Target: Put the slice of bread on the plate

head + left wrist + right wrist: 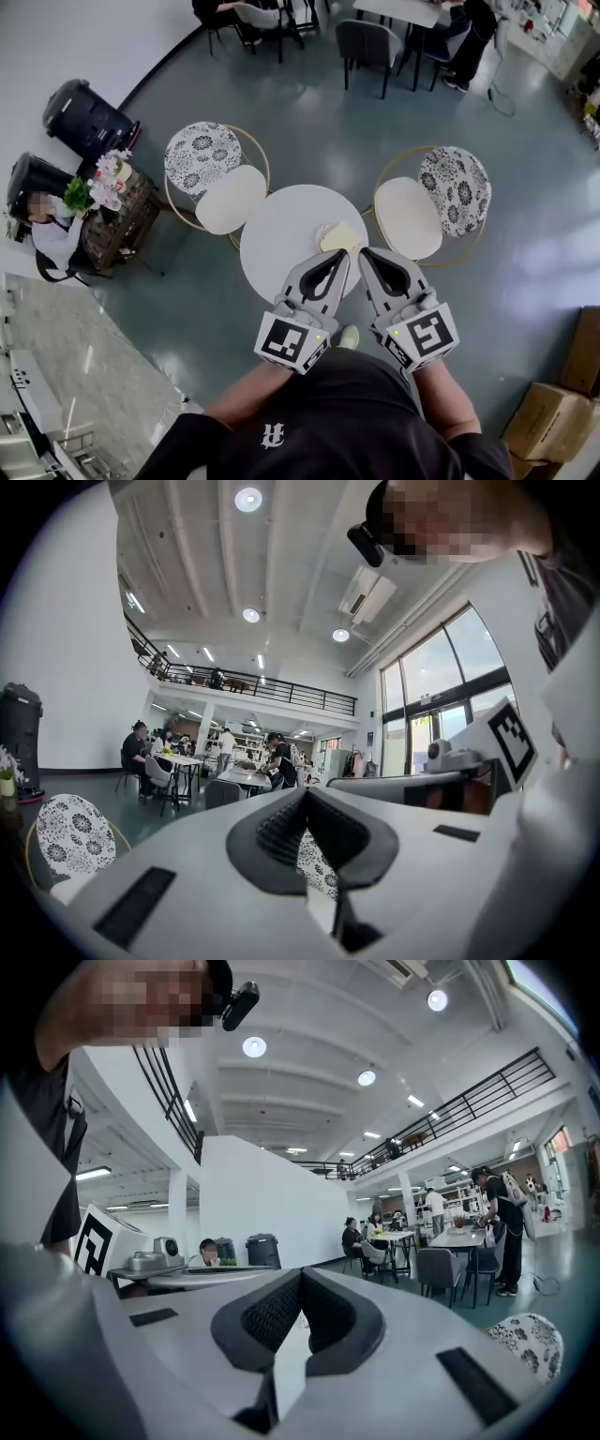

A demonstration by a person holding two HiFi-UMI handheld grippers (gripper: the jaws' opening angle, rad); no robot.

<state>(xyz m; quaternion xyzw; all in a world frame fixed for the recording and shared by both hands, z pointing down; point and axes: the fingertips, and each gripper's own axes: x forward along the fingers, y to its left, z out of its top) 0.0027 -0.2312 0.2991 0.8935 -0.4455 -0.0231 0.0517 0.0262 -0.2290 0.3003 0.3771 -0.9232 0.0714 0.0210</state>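
In the head view a round white table [281,248] stands below me. A pale yellow slice of bread [340,238] lies on a small light plate [323,231] near the table's right edge. Both grippers are held high above the table, side by side and pointing level, well clear of the bread. The left gripper [340,255] is shut with nothing between its jaws. The right gripper [365,253] is shut and empty too. In the left gripper view the left gripper's pads [307,795] meet at the tip. The right gripper view shows the same for the right gripper [300,1275].
Two chairs with cream seats and patterned backs flank the table, one to the left [230,197] and one to the right [409,217]. A flower basket [117,202], black bins [89,117] and a seated person [52,234] are at left. Cardboard boxes [553,412] sit at lower right.
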